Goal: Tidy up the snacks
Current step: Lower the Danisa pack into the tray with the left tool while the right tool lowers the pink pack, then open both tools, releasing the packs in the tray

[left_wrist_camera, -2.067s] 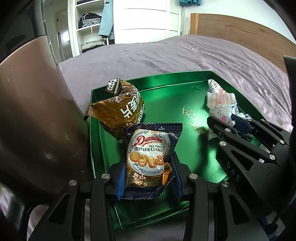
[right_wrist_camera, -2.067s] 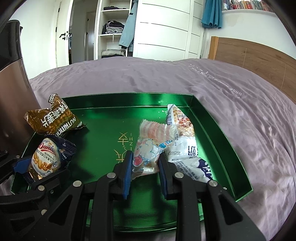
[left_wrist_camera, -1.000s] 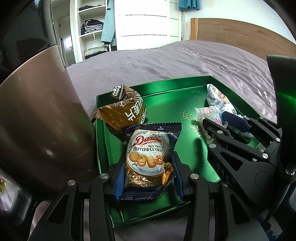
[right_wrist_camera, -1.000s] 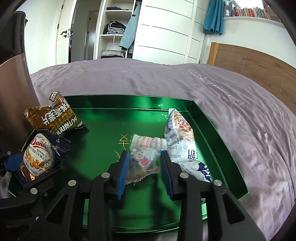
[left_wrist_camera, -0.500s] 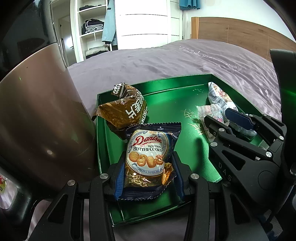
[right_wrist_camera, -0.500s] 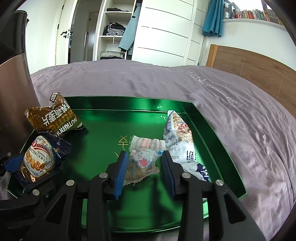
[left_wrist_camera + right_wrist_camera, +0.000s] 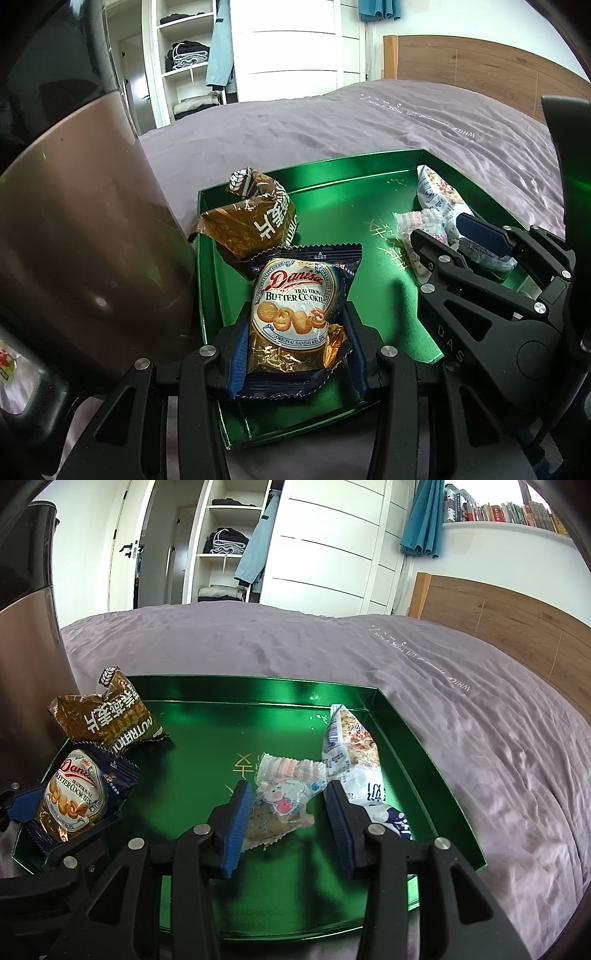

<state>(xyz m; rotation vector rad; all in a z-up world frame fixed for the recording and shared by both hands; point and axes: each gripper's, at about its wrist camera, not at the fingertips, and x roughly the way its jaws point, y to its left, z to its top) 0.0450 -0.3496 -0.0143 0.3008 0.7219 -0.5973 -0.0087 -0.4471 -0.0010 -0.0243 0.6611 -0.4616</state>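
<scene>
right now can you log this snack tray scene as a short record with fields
surface: purple bedspread
container: green tray, lying on the bedspread
left gripper: shut on Danisa butter cookies pack, over the tray's near left corner
right gripper: open, fingers either side of the pink cartoon snack packet, which lies on the tray floor
other snacks: brown foil packet at far left of tray; white snack bag along right side
beside tray: brown metallic bin on the left
</scene>
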